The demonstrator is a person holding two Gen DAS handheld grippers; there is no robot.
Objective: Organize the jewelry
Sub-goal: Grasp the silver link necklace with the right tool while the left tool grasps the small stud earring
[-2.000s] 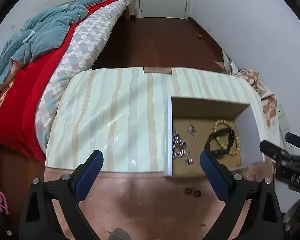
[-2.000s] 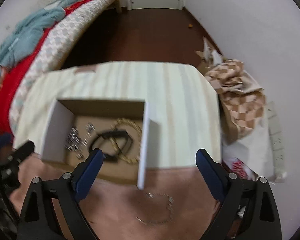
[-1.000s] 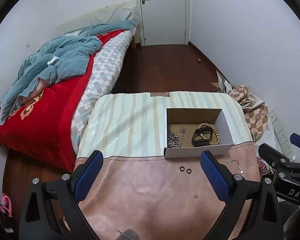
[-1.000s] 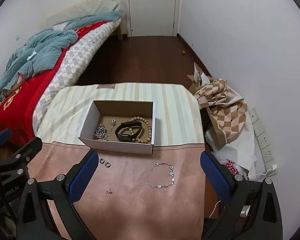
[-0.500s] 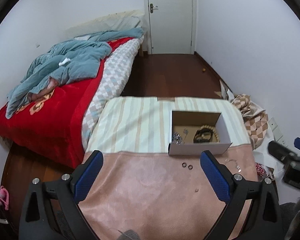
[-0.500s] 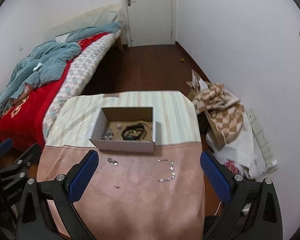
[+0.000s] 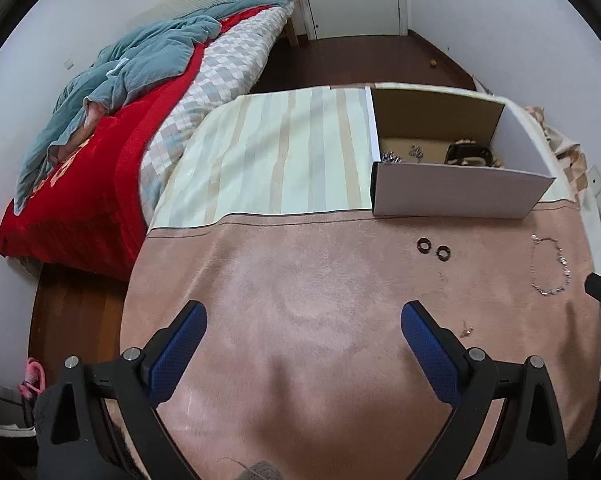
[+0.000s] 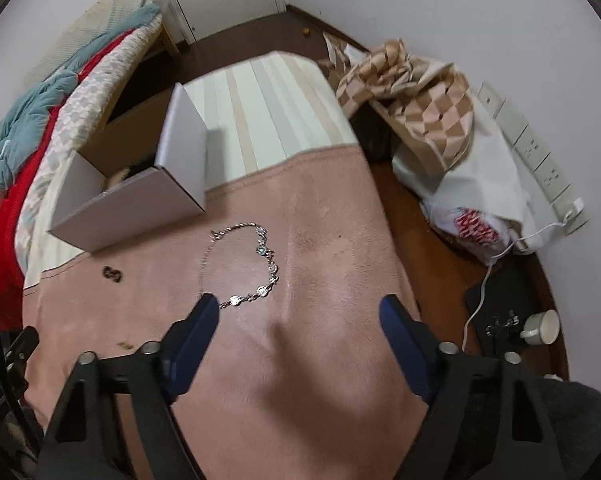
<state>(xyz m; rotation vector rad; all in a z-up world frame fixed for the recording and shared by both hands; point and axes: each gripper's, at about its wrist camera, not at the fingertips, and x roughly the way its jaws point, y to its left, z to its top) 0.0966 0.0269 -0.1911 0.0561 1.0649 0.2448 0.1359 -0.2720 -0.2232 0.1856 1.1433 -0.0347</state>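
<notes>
Since a moment ago both grippers have dropped lower over the table (image 7: pixel 300 280); the box and loose pieces now loom larger in both views.

- Landmark: open white box (image 7: pixel 456 196), brown inside, sitting where the striped cloth meets the pink cloth. Inside it, a dark band (image 7: pixel 468 156) and some silver pieces (image 7: pixel 392 157), only partly visible over the near wall.
- Silver chain bracelet (image 8: pixel 244 264): on the pink cloth, in front of the box's right corner, lying in a loose loop.
- Two dark rings (image 7: pixel 433 249): side by side on the pink cloth, just in front of the box.
- Small metal piece (image 7: pixel 466 330): on the pink cloth, well in front of the box.
- Left gripper (image 7: pixel 302 314): jaws spread wide, nothing between them, over bare pink cloth in front of the box.
- Right gripper (image 8: pixel 298 304): jaws closing, still apart, nothing clamped; its left fingertip sits at the near end of the bracelet, contact not clear.
</notes>
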